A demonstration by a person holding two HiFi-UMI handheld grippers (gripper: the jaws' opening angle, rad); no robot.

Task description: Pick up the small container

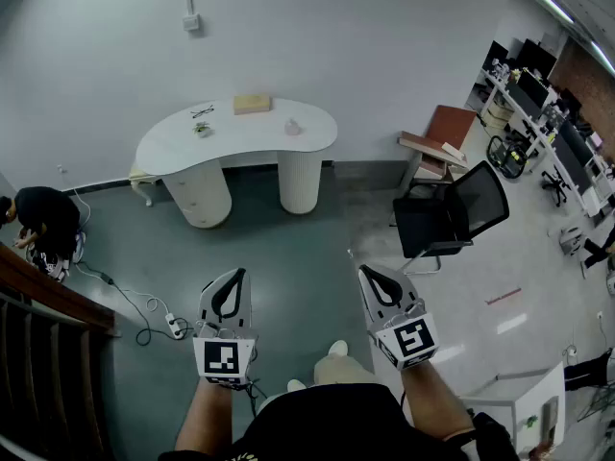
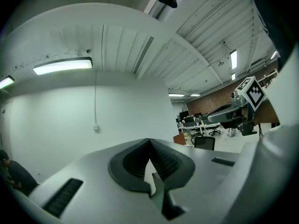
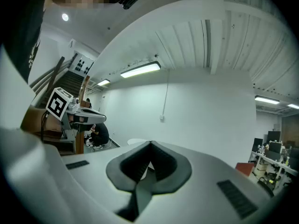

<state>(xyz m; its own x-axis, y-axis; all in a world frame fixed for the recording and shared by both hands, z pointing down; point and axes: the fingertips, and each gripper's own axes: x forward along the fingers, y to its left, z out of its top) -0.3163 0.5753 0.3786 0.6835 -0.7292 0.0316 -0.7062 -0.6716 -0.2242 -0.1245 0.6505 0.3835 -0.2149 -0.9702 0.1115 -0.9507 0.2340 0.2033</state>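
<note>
Both grippers are held low in front of the person's body, side by side and well apart. The left gripper [image 1: 233,277] sits at 7 o'clock in the head view and the right gripper [image 1: 371,273] at 5 o'clock. Each one's own view shows its fingers closed together at the tips with nothing between them. Both point away from the person toward 12 o'clock.

Beneath them is a dark grey-green floor [image 1: 298,248], which changes to pale glossy flooring toward 3 o'clock. A power strip [image 1: 176,326] with a looping cable [image 1: 120,296] lies just left of the left gripper. At 2 o'clock is a black mesh chair [image 1: 452,214], with a brown seat [image 1: 442,133] behind it.

Farther off, at 11 to 12 o'clock, a white kidney-shaped table [image 1: 168,150] stands on two ribbed round pedestals against a white wall [image 1: 384,46]. The small container [image 1: 293,126] rests on the right part of the tabletop, far from both grippers. It shows only as a small pale pink blob, too small to tell its long axis or which way it points. Left of it on the same top are a tan box [image 1: 252,104], a pair of glasses [image 1: 203,110] and a small green item [image 1: 201,129].

At 9 o'clock a person in black [image 1: 43,221] crouches on the floor beside a dark stair railing [image 1: 38,344]. At 2 o'clock, farthest away, rows of desks with monitors [image 1: 538,94] run back through the room.
</note>
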